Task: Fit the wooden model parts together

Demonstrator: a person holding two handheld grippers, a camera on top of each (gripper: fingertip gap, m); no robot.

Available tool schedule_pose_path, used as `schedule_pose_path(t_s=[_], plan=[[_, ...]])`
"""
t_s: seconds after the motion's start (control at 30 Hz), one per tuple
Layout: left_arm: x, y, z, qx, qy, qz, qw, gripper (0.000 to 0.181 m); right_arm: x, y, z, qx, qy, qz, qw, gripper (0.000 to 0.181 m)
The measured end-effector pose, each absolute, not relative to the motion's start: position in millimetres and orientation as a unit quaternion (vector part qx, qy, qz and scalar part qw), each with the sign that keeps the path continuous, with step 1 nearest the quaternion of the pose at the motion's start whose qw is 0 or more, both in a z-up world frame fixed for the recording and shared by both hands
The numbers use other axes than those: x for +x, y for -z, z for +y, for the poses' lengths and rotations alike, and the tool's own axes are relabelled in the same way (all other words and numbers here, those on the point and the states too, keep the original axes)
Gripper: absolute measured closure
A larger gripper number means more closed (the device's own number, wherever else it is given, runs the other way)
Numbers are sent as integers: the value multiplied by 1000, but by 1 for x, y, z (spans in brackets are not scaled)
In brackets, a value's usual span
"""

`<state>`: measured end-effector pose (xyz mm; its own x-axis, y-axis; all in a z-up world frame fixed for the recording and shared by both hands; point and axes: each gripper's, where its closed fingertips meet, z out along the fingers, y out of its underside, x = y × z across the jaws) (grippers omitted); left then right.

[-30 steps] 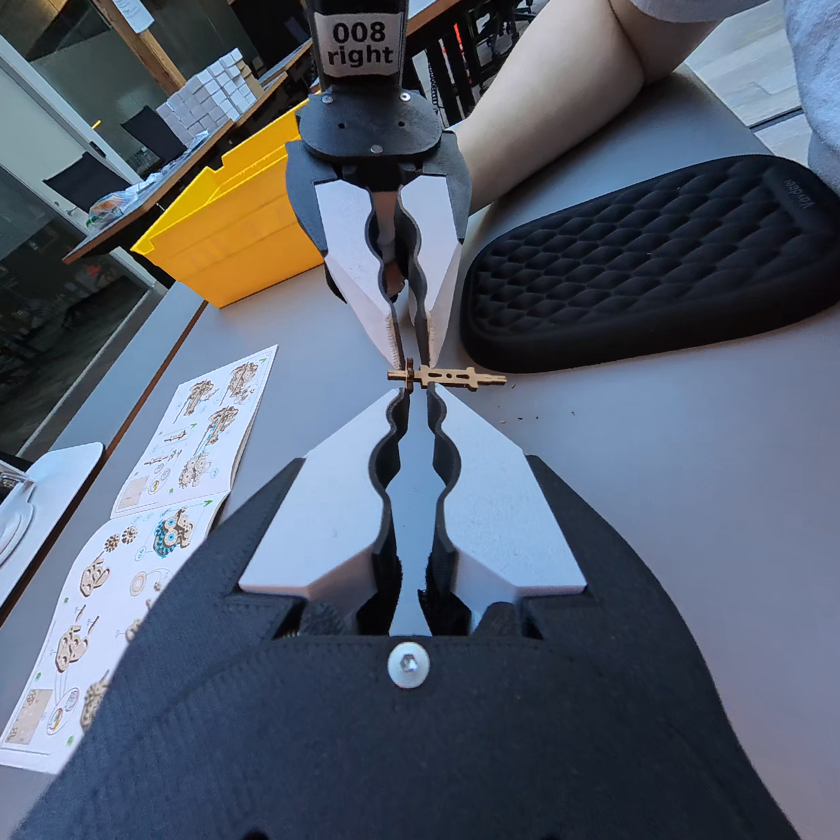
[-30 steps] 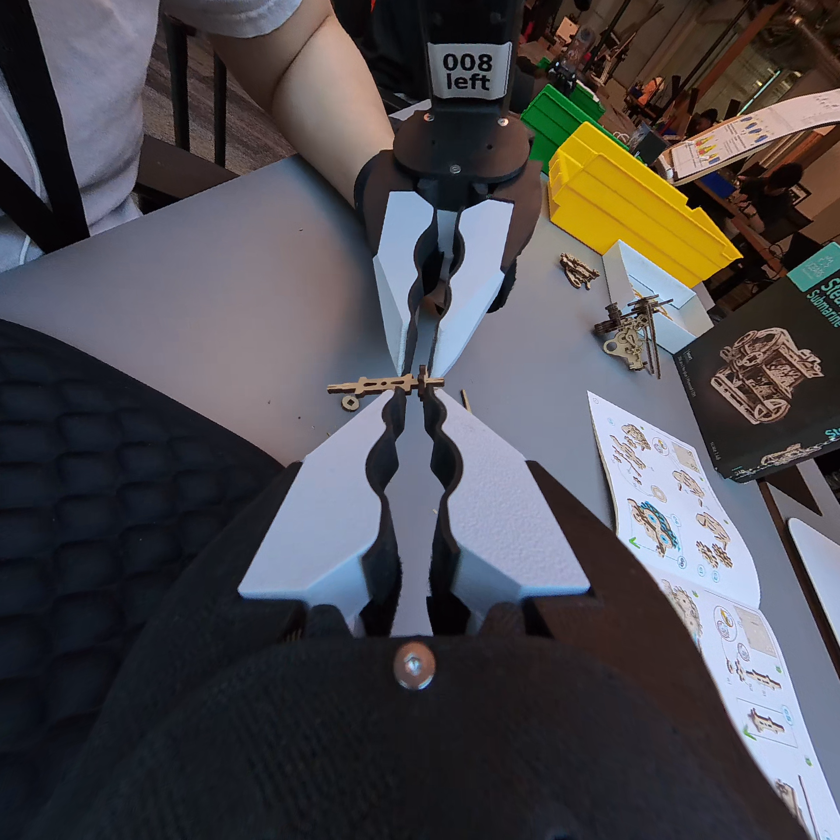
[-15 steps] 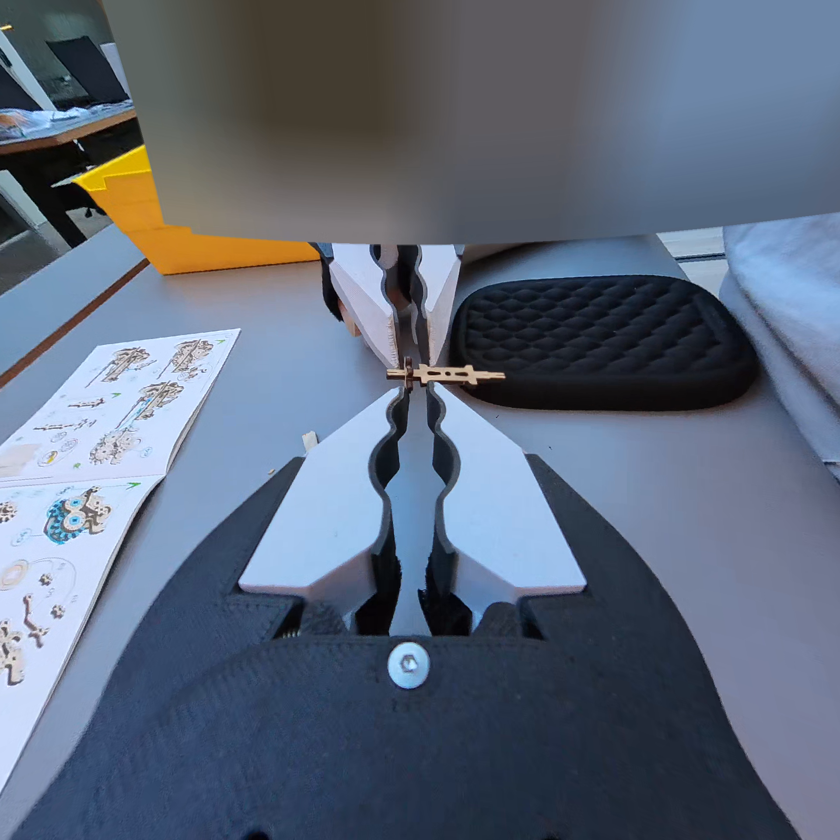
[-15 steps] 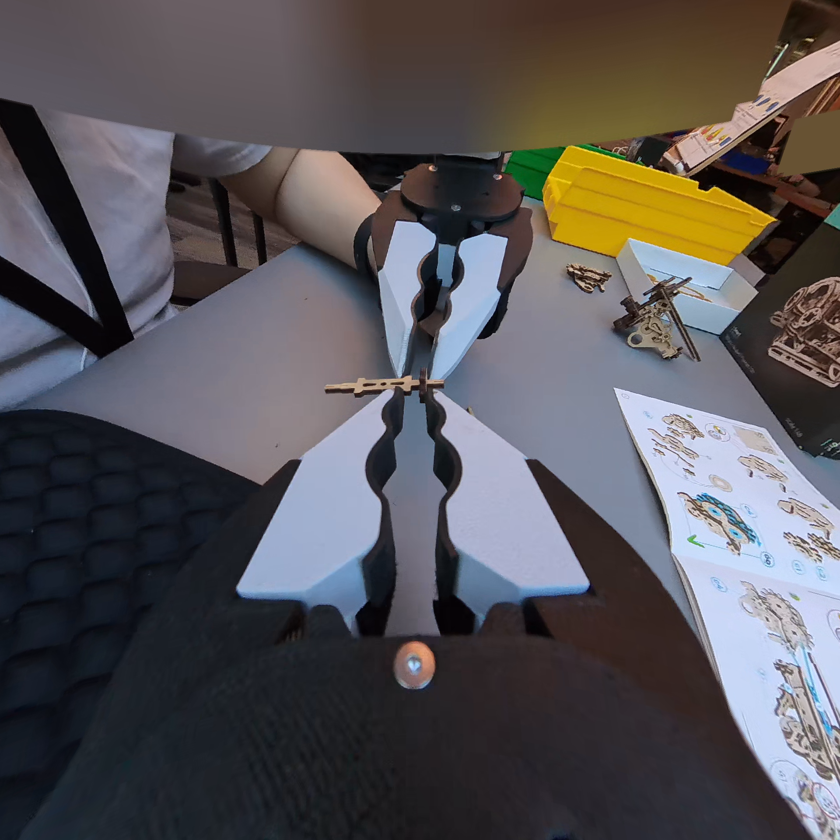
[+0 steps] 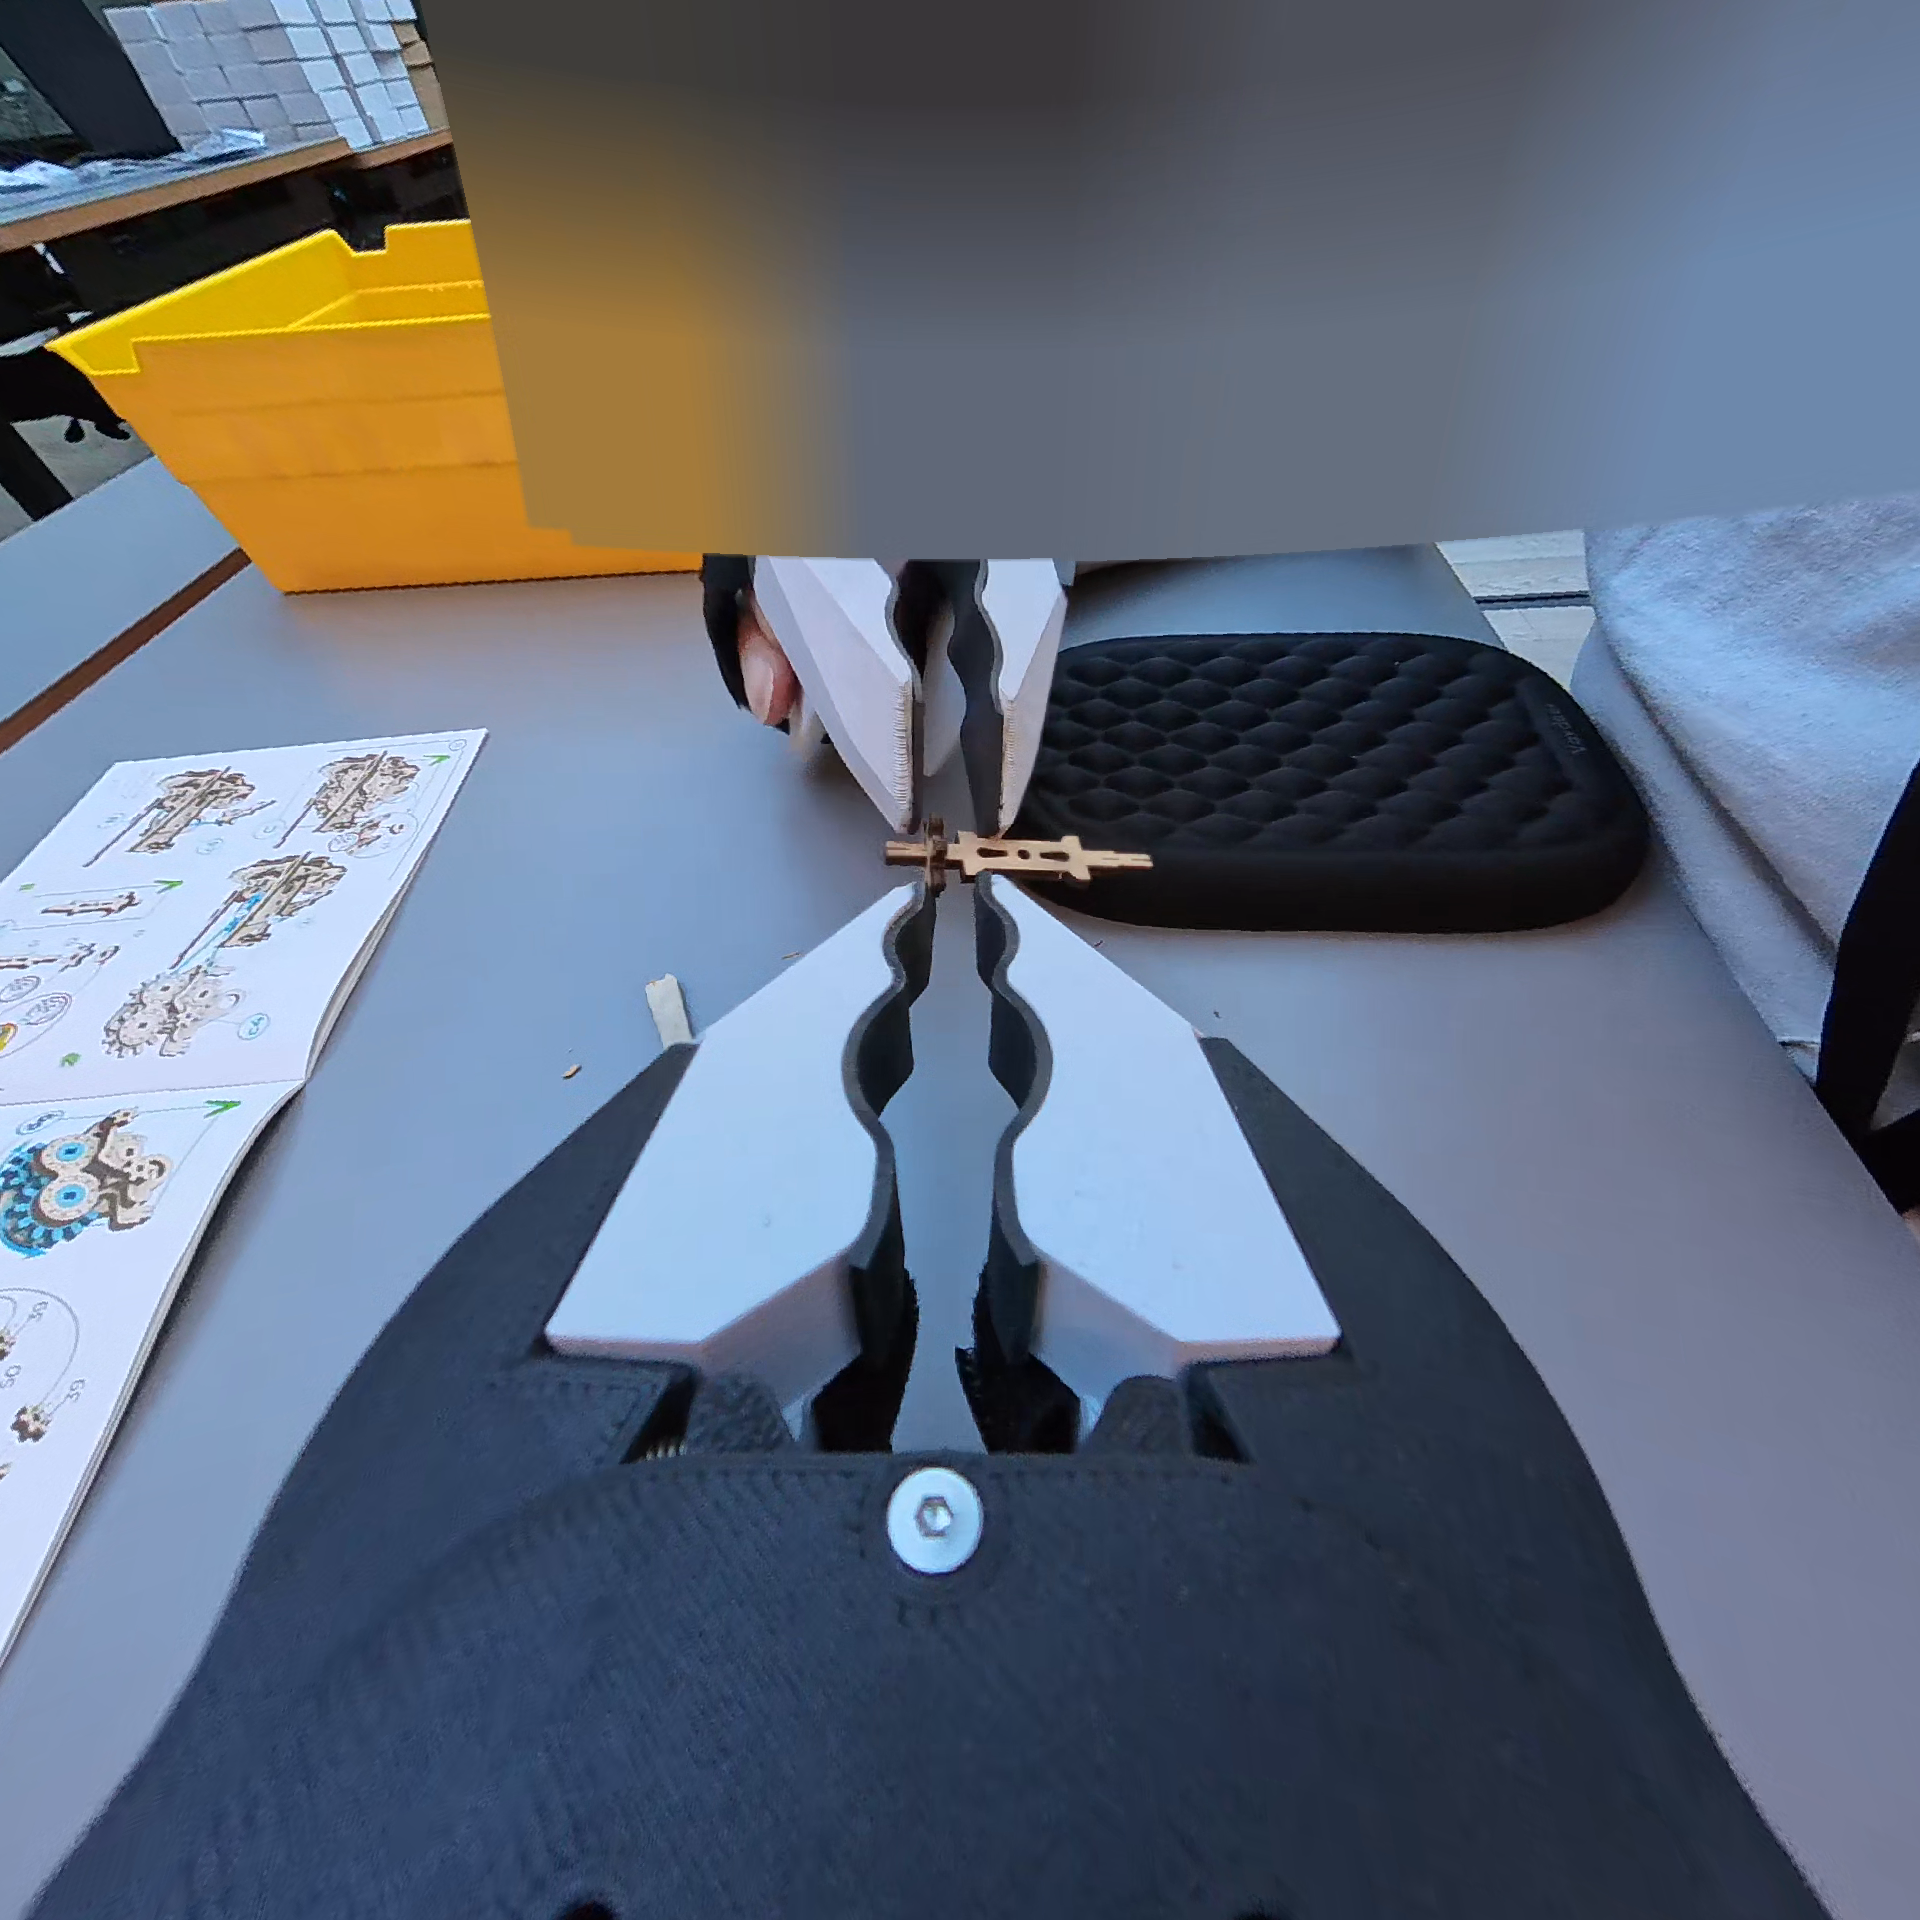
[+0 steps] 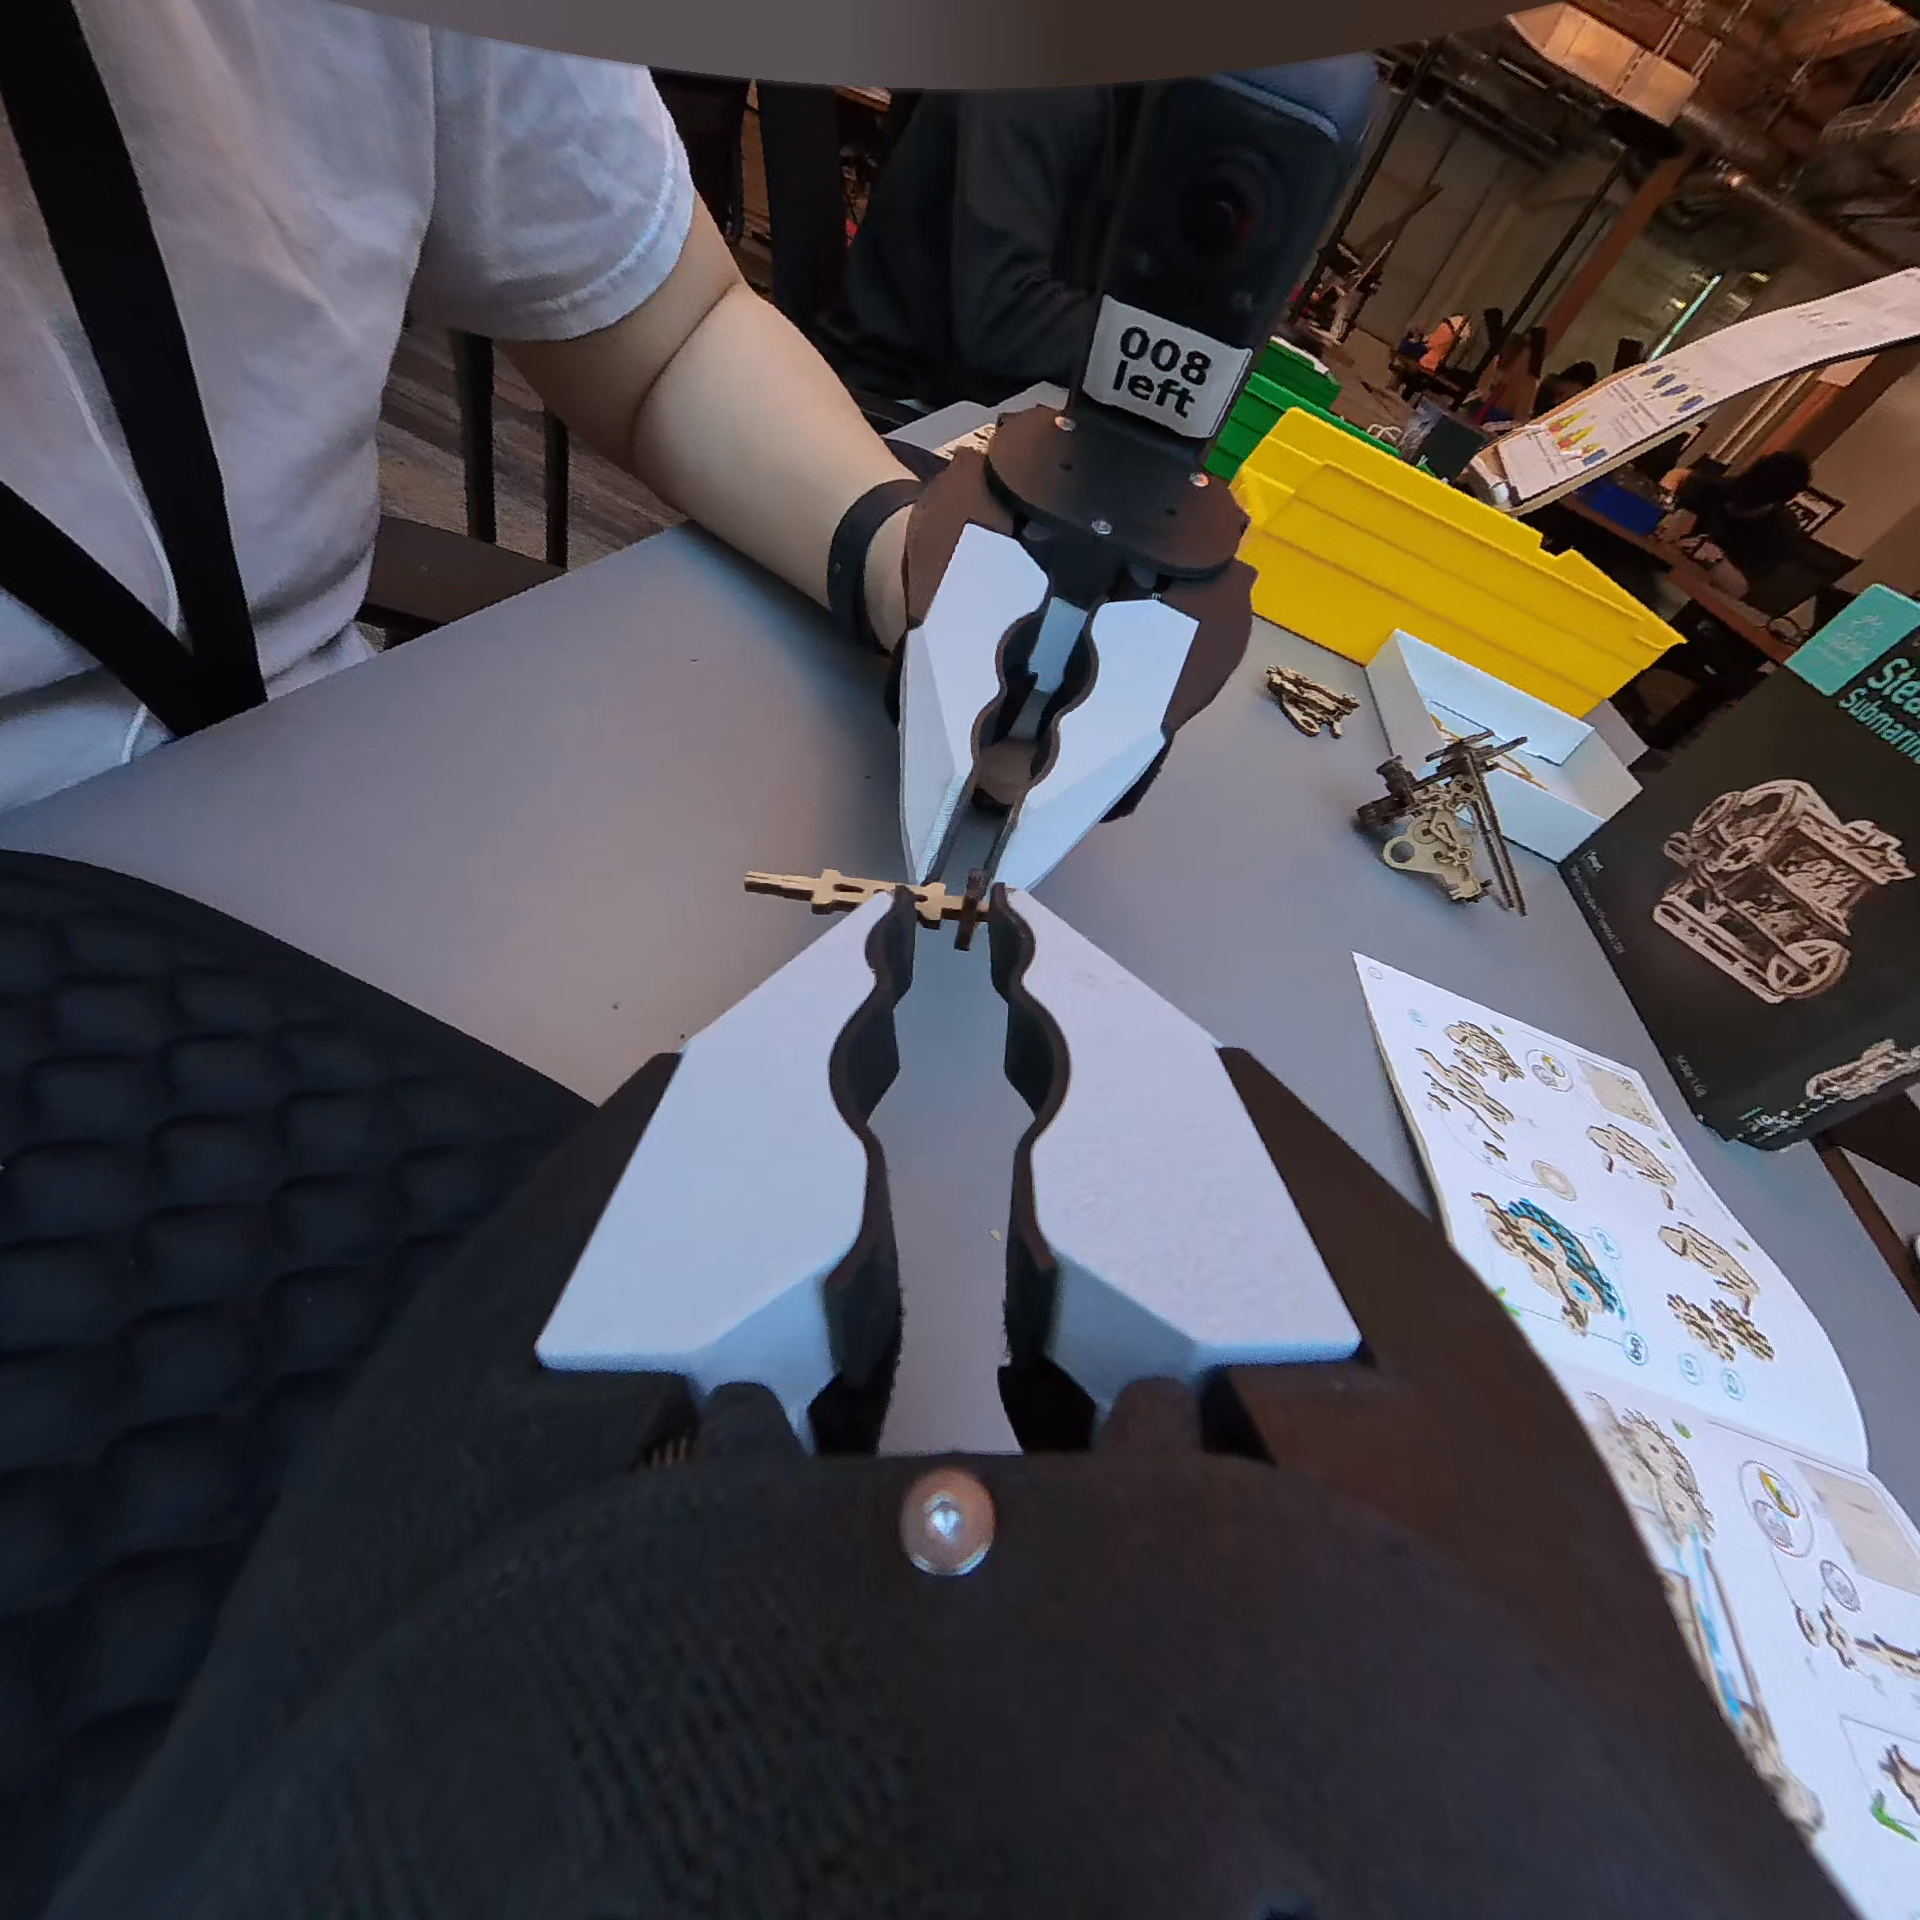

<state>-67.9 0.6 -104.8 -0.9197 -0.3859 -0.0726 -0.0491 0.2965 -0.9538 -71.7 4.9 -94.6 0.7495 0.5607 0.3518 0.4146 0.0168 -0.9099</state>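
Left wrist view is showing my left gripper (image 5: 948, 891) with its jaws nearly together, pinching a small dark wooden piece (image 5: 934, 869) that is sitting crosswise on one end of a thin, notched wooden strip (image 5: 1023, 858). Facing it, my right gripper (image 5: 954, 826) is meeting the same strip from the far side, fingertips drawn close around it just beside that crosspiece. In the right wrist view my right gripper (image 6: 951, 906) is clamping the strip (image 6: 831, 889), whose long free end is sticking out over the black quilted pad (image 6: 208, 1143), while the left gripper (image 6: 971, 871) is closing on the crosspiece (image 6: 970, 906). Both parts are hanging above the grey worktop (image 5: 1351, 1091), clear of it. An open instruction booklet (image 5: 177, 935) is lying along the worktop's left edge, and a yellow bin (image 5: 312, 436) is standing at its far left corner.
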Motion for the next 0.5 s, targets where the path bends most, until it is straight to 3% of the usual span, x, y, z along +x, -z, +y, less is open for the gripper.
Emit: schedule_pose_path(t_s=[0.5], plan=[[-76,104,-6,-128,587,791,115,181,-76,92,2,-704,-103,-352,608,181]])
